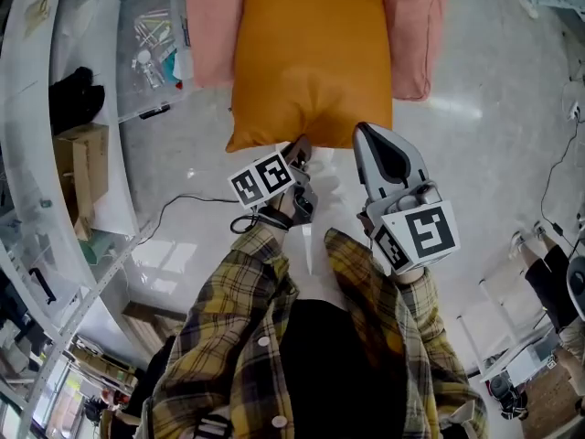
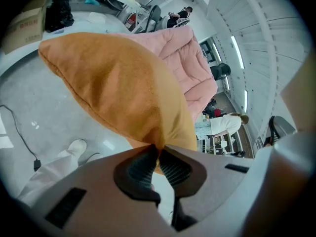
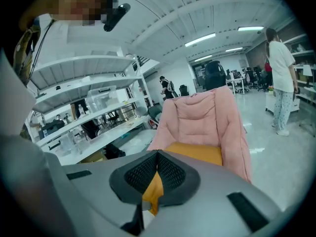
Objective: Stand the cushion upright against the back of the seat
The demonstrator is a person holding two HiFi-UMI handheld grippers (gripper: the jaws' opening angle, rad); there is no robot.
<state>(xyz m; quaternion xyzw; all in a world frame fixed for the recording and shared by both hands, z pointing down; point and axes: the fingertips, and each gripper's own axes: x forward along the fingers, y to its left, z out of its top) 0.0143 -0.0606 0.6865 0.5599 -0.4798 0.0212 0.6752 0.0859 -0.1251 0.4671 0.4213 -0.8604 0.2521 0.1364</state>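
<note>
The cushion [image 1: 311,58] is a plump, rectangular pillow of matte orange, suede-like cloth. It lies in the seat [image 1: 416,26], a soft pink quilted chair with puffy stitched panels, between the padded sides with its near edge toward the seat's front edge. The left gripper [image 2: 159,149], smooth grey plastic with ribbed black pads, is pinched tight on the cushion's near edge, the cloth gathered into creases there. The right gripper [image 3: 157,154] is likewise clamped on that edge, closer to the right corner, with orange cloth squeezed between its pads.
</note>
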